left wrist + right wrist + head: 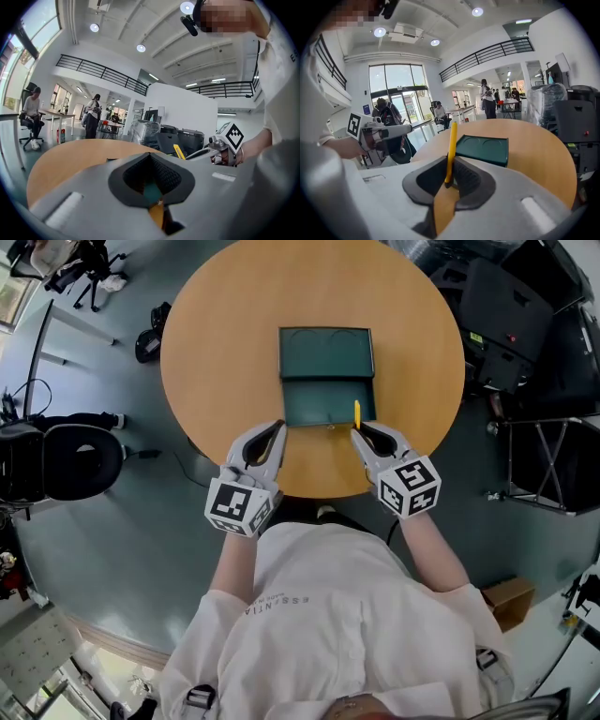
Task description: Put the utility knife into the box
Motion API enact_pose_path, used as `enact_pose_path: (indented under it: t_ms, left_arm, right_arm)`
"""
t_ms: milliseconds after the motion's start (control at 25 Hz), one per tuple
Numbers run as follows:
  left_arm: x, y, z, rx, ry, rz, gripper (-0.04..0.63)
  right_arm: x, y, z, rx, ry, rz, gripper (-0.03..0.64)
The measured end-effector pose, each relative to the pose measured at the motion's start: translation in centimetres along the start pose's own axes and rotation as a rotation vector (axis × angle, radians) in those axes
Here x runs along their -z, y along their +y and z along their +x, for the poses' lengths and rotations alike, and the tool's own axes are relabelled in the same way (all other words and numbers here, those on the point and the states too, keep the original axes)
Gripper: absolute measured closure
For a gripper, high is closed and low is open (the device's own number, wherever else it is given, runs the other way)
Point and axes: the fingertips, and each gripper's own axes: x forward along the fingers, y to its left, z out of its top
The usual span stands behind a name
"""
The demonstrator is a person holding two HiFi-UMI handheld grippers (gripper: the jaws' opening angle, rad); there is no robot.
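Observation:
A dark green box (pixel 327 401) lies open on the round wooden table (pixel 225 343), its lid (pixel 326 352) folded back on the far side. My right gripper (pixel 359 430) is shut on a yellow utility knife (pixel 356 412), which points up and away over the box's near right edge. In the right gripper view the knife (pixel 451 140) rises from between the pads of that gripper (pixel 449 174), with the box (pixel 483 149) beyond it. My left gripper (pixel 278 427) is shut and empty, just off the box's near left corner. In the left gripper view, this gripper (pixel 150 161) sees the knife (pixel 179 152) at right.
A black office chair (pixel 66 460) stands on the floor at left. Black equipment cases (pixel 520 320) and a metal frame (pixel 548 460) stand at right, and a cardboard box (pixel 511 601) at lower right. The table's near edge is just under both grippers.

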Motion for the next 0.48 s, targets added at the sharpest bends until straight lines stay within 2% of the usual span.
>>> enact_pose_path:
  t_ms: [200, 320, 480]
  left_arm:
    - [-0.3, 1.8, 2.2, 0.04, 0.024, 0.001, 0.581]
    - [-0.1, 2.4, 3.0, 0.063, 0.042, 0.003, 0.581]
    - [0.8, 3.6, 4.0, 0.065, 0.065, -0.031, 0.581]
  right_arm:
    - [0.3, -1.5, 3.8, 0.019, 0.081, -0.005, 0.578]
    - [1.3, -1.6, 6.1, 0.005, 0.154, -0.027, 0.578]
    - [3.6, -2.0, 8.5, -0.028, 0.27, -0.052, 0.578]
